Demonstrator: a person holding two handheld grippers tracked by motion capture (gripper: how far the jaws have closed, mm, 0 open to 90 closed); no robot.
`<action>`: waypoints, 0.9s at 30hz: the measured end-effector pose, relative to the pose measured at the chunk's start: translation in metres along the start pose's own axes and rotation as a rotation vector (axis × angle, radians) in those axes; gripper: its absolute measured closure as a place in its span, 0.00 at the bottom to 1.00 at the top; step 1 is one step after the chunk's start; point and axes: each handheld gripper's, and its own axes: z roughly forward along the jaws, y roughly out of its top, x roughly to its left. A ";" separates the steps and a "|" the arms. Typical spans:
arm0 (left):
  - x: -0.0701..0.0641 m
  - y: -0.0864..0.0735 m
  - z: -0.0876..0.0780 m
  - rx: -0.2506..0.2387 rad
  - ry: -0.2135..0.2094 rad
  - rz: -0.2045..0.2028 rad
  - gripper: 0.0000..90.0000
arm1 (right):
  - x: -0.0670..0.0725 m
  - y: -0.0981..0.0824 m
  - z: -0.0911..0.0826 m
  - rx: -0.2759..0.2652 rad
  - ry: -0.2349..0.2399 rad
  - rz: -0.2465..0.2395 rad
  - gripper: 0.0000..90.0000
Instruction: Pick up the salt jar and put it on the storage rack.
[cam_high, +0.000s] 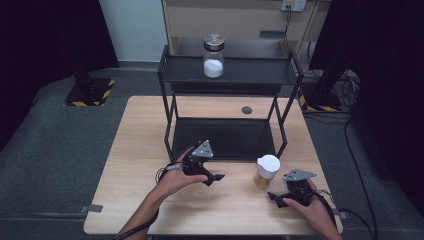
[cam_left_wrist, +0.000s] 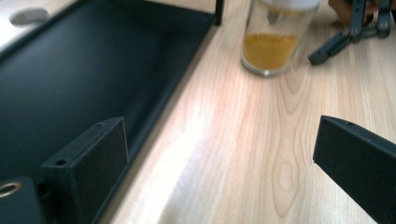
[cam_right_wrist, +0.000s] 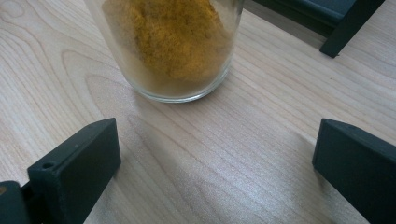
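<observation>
Jar of yellow powder, white lid, upright on table near right edge, just before rack front right leg. Right gripper jaws wide apart, empty, near jar. Left gripper likewise spread, empty, beside rack's lower shelf.

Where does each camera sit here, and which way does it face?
High view: above the person's side, looking forward and down on the table and rack; forearms, left gripper, right gripper.
Left gripper view: on the left gripper, looking past open jaws to the jar and the right gripper.
Right gripper view: on the right gripper, open jaws facing the jar close up.
All three share the jar.
</observation>
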 end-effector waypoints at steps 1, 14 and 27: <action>-0.001 -0.004 0.001 0.001 -0.001 -0.006 0.02 | 0.000 0.000 0.000 0.000 0.000 0.000 0.02; -0.017 -0.034 0.001 0.026 -0.005 -0.042 0.02 | 0.000 0.000 0.000 0.000 -0.001 0.001 0.02; -0.028 -0.049 0.001 0.063 0.017 -0.070 0.03 | 0.001 0.000 0.000 0.000 -0.004 0.002 0.02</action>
